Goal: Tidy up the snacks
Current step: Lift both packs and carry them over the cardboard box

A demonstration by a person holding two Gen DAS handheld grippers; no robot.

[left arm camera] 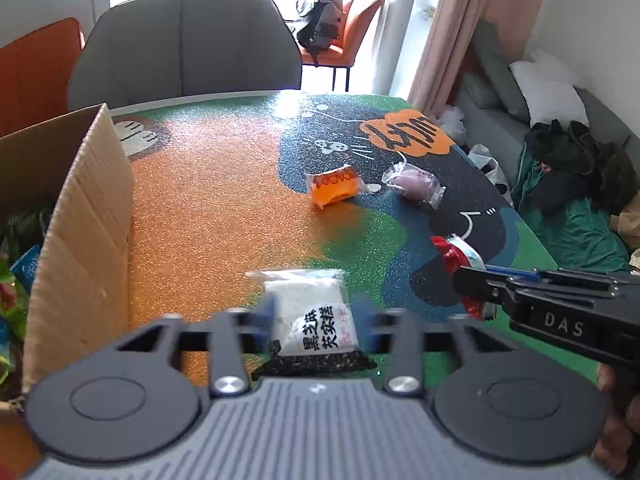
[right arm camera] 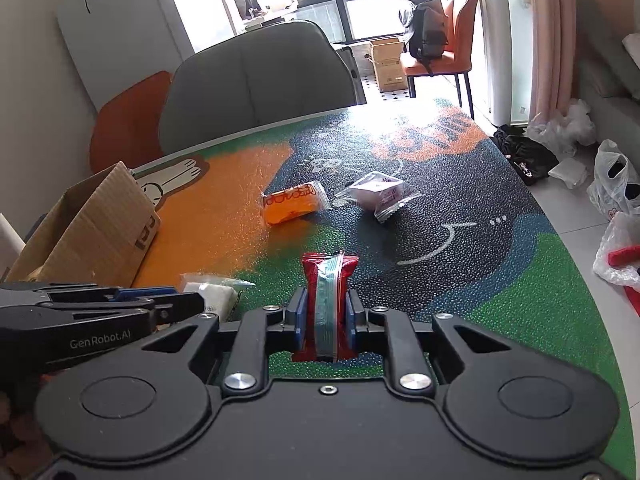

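My left gripper (left arm camera: 316, 320) is shut on a white snack packet with black print (left arm camera: 312, 316), low over the table; the packet also shows in the right wrist view (right arm camera: 214, 294). My right gripper (right arm camera: 325, 312) is shut on a red and blue snack packet (right arm camera: 328, 280), held upright; it shows at the right of the left wrist view (left arm camera: 460, 258). An orange packet (left arm camera: 334, 188) (right arm camera: 294, 202) and a clear packet with a purple snack (left arm camera: 414, 184) (right arm camera: 378, 194) lie farther out on the table.
An open cardboard box (left arm camera: 86, 220) (right arm camera: 92, 228) holding several snacks stands at the table's left. A grey chair (left arm camera: 184, 44) stands behind the colourful table mat (left arm camera: 224, 184). Bags and clothes lie on the floor to the right (right arm camera: 612, 184).
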